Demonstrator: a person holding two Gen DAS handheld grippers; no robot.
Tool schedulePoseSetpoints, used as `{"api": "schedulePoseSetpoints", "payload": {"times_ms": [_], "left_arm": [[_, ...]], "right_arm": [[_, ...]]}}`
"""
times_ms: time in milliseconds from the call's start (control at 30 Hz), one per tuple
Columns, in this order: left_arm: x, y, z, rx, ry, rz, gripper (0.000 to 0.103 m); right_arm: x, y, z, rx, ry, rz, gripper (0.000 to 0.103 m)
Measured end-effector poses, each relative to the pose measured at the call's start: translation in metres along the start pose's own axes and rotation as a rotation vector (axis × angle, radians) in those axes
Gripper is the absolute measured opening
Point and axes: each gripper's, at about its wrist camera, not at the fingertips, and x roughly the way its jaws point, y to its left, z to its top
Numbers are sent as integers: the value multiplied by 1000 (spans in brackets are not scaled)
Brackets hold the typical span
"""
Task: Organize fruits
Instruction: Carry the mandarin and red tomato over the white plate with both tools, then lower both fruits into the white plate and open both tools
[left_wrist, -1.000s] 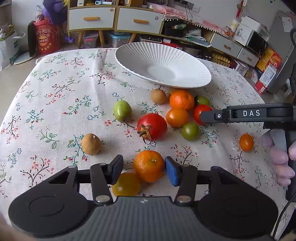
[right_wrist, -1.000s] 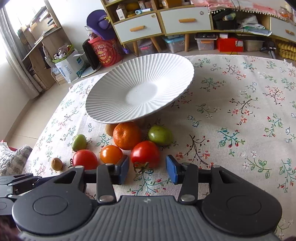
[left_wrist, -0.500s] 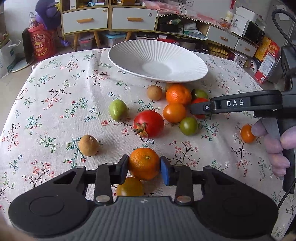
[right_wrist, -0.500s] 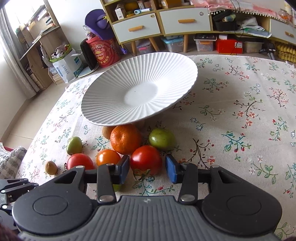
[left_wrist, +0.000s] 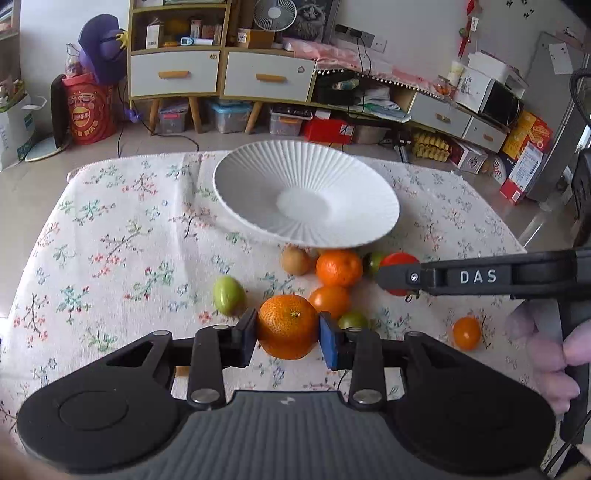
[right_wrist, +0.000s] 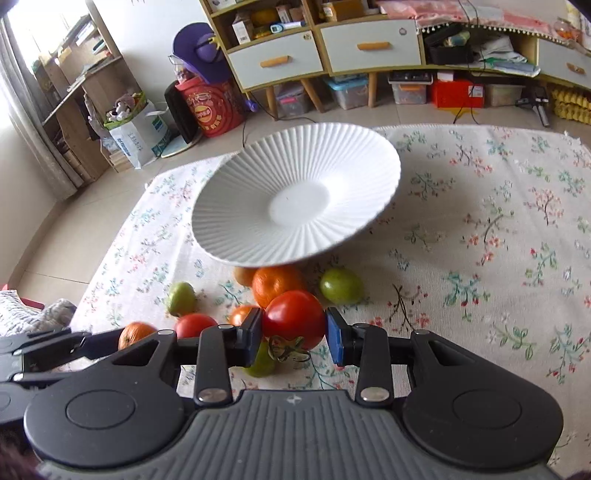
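Left wrist view: a dimpled, round mandarin (left_wrist: 287, 326) is clamped between the flat pads of the left gripper (left_wrist: 287, 338), whose jaws have just been closing onto it; it is seen held above the floral woven tablecloth (left_wrist: 110, 240). A white ribbed dish (left_wrist: 258, 177), shallow and round, is set near the cloth's far edge. Just before its near rim a loose cluster is noted: a second mandarin (left_wrist: 339, 267), a smooth orange tomato (left_wrist: 328, 301), a matte brown fruit (left_wrist: 295, 260), a glossy green fruit (left_wrist: 229, 295).

Right wrist view: a smooth red tomato (right_wrist: 293, 319), dried calyx hanging below, is gripped between the pads of the right gripper (right_wrist: 294, 334), its jaws likewise just drawn in, narrowly parted, above the cloth's middle.
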Motion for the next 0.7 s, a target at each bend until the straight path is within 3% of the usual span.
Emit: {"api": "schedulePoseSetpoints", "payload": {"times_ms": [133,333,467,700], "left_arm": [[7,-4,25,12,-26,-33,35],[51,-3,52,103,-39,-65,35],[81,3,58,144,-63,-106,35],[114,6,63,224,-61,-99,35]], "right_arm": [[-1,-1,24,-6,-37,18,33],[25,-12,52,-36,-46,80,33],[47,-23,61,-38,-28,114,33],[73,-27,68,-46,-7,96,33]]}}
